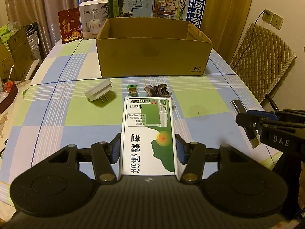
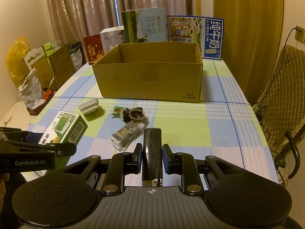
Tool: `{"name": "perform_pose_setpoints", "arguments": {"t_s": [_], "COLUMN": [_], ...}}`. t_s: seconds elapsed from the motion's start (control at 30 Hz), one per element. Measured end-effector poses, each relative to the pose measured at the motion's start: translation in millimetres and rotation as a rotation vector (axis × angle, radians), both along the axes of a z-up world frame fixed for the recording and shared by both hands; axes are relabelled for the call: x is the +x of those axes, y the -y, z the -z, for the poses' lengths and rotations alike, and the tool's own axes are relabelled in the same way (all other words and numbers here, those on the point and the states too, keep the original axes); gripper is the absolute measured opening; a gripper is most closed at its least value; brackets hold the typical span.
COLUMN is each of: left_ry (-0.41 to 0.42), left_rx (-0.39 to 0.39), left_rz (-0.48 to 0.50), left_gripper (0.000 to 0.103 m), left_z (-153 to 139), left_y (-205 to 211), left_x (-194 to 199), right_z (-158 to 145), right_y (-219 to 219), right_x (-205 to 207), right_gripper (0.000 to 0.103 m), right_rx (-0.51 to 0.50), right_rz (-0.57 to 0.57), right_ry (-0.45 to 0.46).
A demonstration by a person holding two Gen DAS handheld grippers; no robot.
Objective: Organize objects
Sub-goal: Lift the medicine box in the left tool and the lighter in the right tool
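Observation:
My left gripper (image 1: 147,142) is shut on a white and green medicine box (image 1: 147,118), held lengthwise just above the checked tablecloth. My right gripper (image 2: 152,152) is shut on a dark lighter (image 2: 152,139) with its metal end toward the camera. In the left wrist view the right gripper (image 1: 251,122) hangs at the right with the lighter (image 1: 236,104). An open cardboard box (image 1: 152,57) stands beyond both grippers. In front of it lie a white plug adapter (image 1: 99,92), a green candy (image 1: 132,90), brown shell pieces (image 1: 158,90) and a crumpled packet (image 2: 126,135).
Two milk cartons (image 1: 131,0) (image 1: 179,7), a humidifier box (image 1: 93,19) and a red box (image 1: 69,25) stand behind the cardboard box. A padded chair (image 1: 263,61) sits off the table's right edge. Cartons and bags (image 2: 47,66) crowd the left.

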State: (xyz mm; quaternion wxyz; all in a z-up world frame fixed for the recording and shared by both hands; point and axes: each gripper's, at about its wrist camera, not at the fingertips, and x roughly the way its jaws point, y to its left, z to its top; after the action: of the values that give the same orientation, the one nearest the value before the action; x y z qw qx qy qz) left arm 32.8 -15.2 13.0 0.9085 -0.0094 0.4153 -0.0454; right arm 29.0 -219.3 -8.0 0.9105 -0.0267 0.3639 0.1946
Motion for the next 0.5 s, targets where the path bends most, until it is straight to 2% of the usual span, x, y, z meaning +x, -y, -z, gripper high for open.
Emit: {"name": "perform_pose_setpoints", "arguments": {"t_s": [0.5], "left_ry": [-0.016], "left_rx": [-0.012], "left_rz": [-0.001], "left_gripper": [0.051], "left_z": [6.2], "left_y": [-1.8], "left_x": [6.3], "right_z": [2.5], "right_y": [0.2], "right_x": [4.4], "right_gripper": [0.019], "right_rx": [-0.011], "right_rz": [0.008], "right_ry": [-0.015]}}
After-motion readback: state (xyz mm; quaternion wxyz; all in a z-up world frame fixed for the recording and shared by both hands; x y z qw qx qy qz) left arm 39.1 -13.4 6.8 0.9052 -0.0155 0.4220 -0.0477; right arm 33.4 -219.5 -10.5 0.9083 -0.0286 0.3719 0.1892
